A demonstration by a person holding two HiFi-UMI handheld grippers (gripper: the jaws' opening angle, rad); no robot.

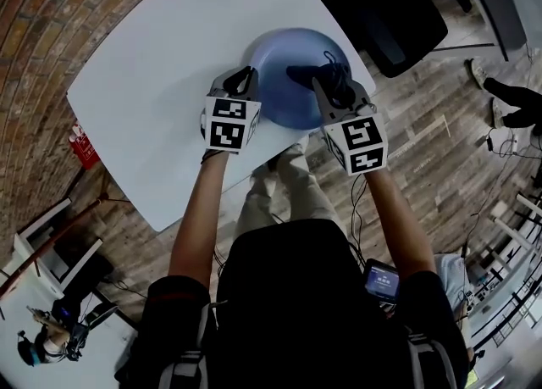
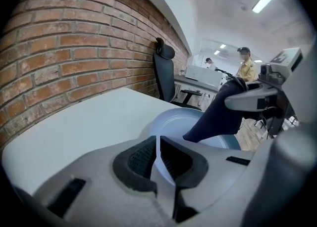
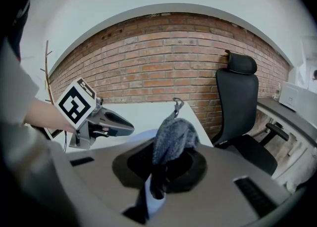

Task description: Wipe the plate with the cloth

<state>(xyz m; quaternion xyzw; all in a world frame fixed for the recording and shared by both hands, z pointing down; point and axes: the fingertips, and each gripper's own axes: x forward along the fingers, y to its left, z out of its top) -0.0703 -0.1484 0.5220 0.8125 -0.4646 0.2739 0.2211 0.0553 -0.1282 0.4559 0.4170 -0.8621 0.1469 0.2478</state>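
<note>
A pale blue plate (image 1: 284, 95) lies near the white table's (image 1: 152, 91) near right edge. My left gripper (image 1: 246, 84) is shut on the plate's left rim; in the left gripper view the thin rim (image 2: 157, 147) stands between the pads. My right gripper (image 1: 326, 82) hangs over the plate, shut on a dark blue cloth (image 1: 306, 74) whose end touches the plate's inside. The right gripper view has the cloth (image 3: 173, 139) bunched up between the jaws, with the left gripper (image 3: 106, 122) and plate (image 3: 143, 134) beyond. From the left gripper view the cloth (image 2: 218, 117) drapes down onto the plate (image 2: 181, 122).
A black office chair (image 1: 381, 6) stands past the table's far right corner, against the brick wall (image 3: 163, 63). The table's edge runs just under both grippers. A red object (image 1: 82, 143) sits on the floor at the left. People (image 2: 245, 65) stand far off.
</note>
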